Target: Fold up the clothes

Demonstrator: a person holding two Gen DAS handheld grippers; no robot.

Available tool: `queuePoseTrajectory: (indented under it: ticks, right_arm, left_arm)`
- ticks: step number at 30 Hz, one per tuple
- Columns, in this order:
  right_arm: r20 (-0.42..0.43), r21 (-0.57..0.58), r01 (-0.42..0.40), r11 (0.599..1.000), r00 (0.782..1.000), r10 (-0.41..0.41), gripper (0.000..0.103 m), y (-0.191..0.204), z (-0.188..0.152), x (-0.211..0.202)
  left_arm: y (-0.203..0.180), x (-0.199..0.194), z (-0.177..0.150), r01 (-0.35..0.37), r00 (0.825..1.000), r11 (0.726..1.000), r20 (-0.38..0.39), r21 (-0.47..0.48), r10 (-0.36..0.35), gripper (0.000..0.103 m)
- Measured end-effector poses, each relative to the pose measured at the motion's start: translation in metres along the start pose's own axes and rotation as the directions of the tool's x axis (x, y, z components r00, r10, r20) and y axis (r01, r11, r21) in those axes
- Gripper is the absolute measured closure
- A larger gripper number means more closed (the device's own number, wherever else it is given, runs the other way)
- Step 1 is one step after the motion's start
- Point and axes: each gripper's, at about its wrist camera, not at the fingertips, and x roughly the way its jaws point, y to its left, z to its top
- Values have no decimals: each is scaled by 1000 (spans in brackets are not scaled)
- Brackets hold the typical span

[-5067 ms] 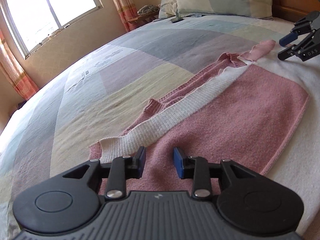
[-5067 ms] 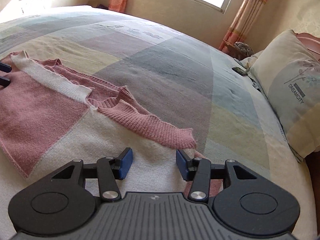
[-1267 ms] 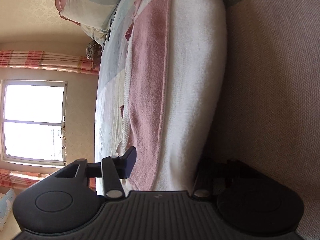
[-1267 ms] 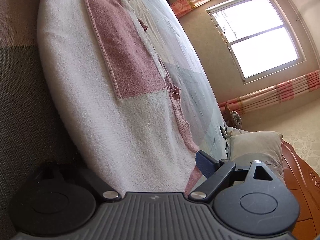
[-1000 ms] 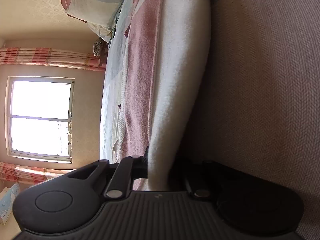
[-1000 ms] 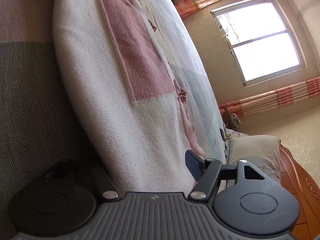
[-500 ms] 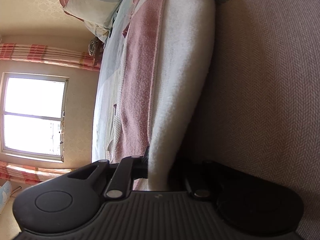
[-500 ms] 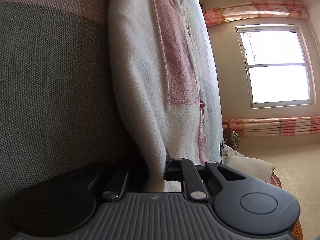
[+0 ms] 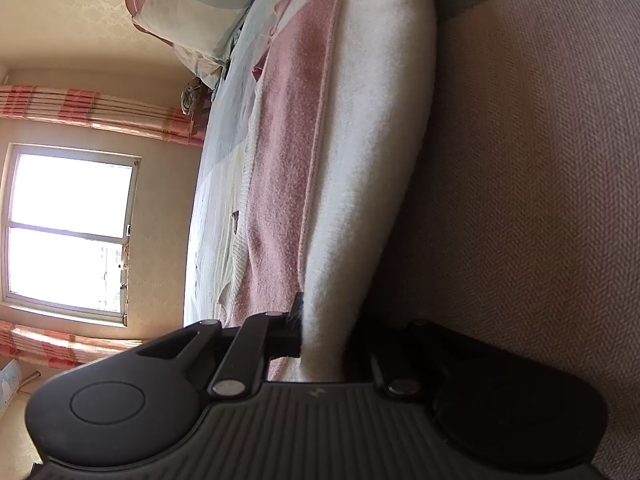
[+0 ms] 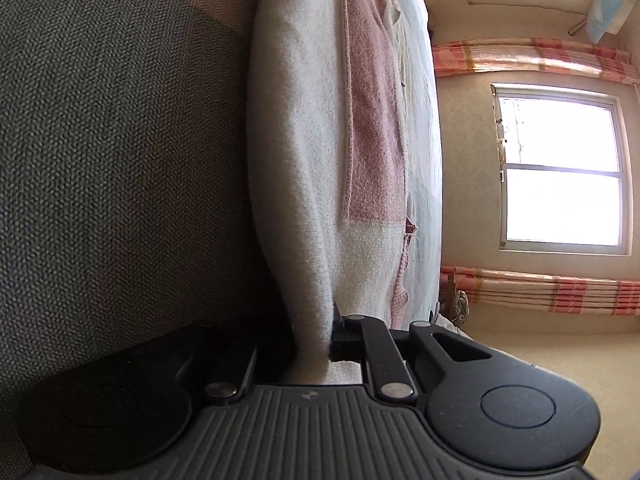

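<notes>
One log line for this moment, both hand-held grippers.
left hand-held gripper: shut on sweater near edge | right hand-held gripper: shut on sweater | sweater body flat on bed

Both wrist cameras rolled sideways, pressed close at bed [image 9: 224, 184] edge, looking along mattress toward window [image 10: 560, 168]. Left view faces pillow [image 9: 192, 4] end. Shared: pink-and-white sweater [image 10: 372, 128], curtains [image 9: 80, 108].

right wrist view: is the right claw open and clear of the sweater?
No, the right claw is shut on the white edge of the sweater, the fabric pinched between its fingers.
</notes>
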Motion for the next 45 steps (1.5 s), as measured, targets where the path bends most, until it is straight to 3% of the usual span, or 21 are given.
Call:
queuePoseTrajectory:
  ticks: [7,14,24,31,35,38,42,45]
  right_arm:
    - [15,20,-28,999,999,28,89,-23,0,-1]
    - [52,101,-62,993,997,57,90,-44,-2,-27]
    - [93,93,-157,983,985,148,90,-43,3,-97]
    - [86,94,-208,974,976,200,90,-36,1,-149]
    - [72,87,-224,971,973,218,90,-30,3,-160]
    - [60,101,-240,965,970,235,90,-40,12,-146]
    - [37,138,-276,951,961,274,86,-31,10,-136]
    - [8,163,-323,932,945,326,77,-28,3,-133]
  left_arm:
    - [16,-17,1,-37,998,999,53,-25,38,98]
    - [7,-38,-2,-11,997,999,70,38,9,98]
    - [-18,-114,-19,30,995,990,89,135,-42,97]
    - [-40,-165,-34,42,992,989,110,142,-58,97]
    - [-59,-184,-41,55,989,985,127,162,-76,97]
    - [-74,-186,-43,54,989,983,127,175,-77,97]
    - [-71,-186,-42,137,984,984,101,114,-148,90]
    - [-50,-204,-51,250,964,968,86,39,-252,87]
